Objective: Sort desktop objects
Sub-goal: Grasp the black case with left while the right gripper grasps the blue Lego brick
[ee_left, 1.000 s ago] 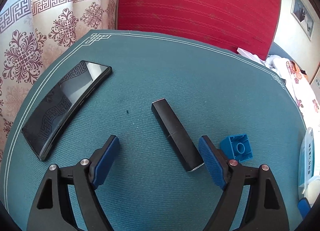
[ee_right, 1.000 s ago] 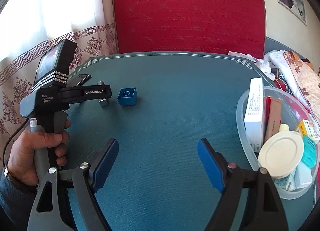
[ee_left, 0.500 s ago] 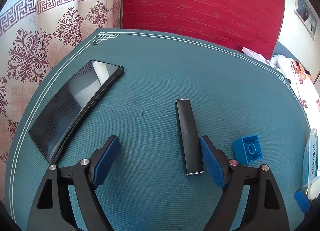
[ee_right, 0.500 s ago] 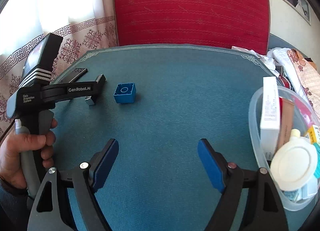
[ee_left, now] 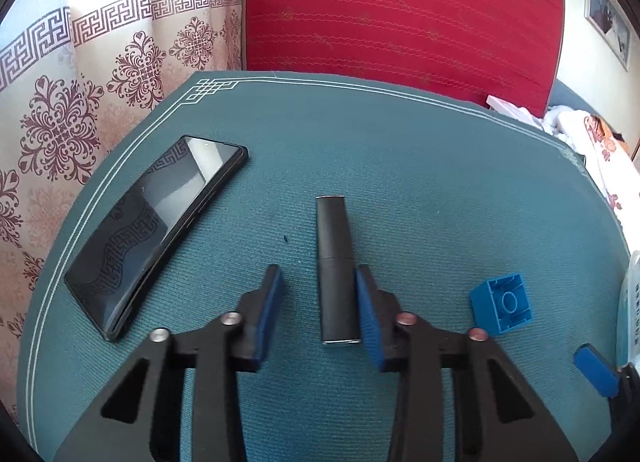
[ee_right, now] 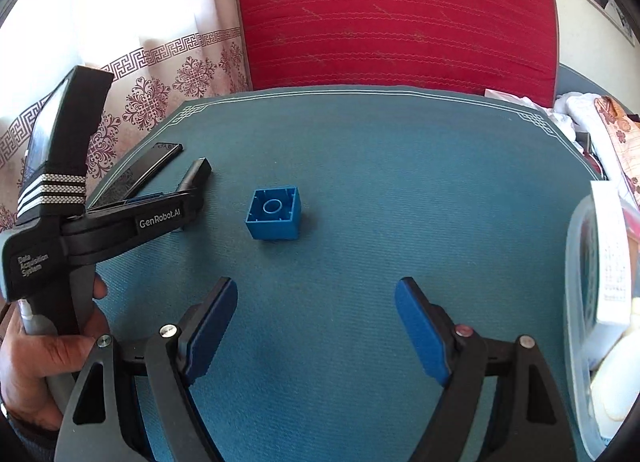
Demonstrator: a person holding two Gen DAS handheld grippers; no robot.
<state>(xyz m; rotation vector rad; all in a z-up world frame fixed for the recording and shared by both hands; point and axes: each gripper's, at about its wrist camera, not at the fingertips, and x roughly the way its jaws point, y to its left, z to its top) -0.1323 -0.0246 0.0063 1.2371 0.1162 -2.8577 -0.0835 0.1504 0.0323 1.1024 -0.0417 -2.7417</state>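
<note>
A black stick-shaped tube (ee_left: 335, 270) lies on the teal table mat (ee_left: 400, 166). My left gripper (ee_left: 317, 282) has its jaws partly closed around the tube's near half: the right pad touches it, the left pad stands apart. A blue toy brick (ee_left: 502, 302) lies upside down to the right; it also shows in the right wrist view (ee_right: 274, 213). A black phone (ee_left: 158, 228) lies at the left. My right gripper (ee_right: 316, 302) is open and empty, a short way in front of the brick. The left gripper's body (ee_right: 120, 222) shows there over the tube (ee_right: 196, 176).
A clear plastic tub (ee_right: 580, 282) with a white box, a lid and other packets stands at the right edge. A red chair back (ee_left: 400, 14) rises behind the table. A patterned curtain (ee_left: 80, 102) hangs left. Cloth (ee_right: 616, 130) lies at the far right.
My left gripper's jaws have closed much narrower around the black tube, which now points straight away. My right gripper has moved closer to the blue brick and stays open.
</note>
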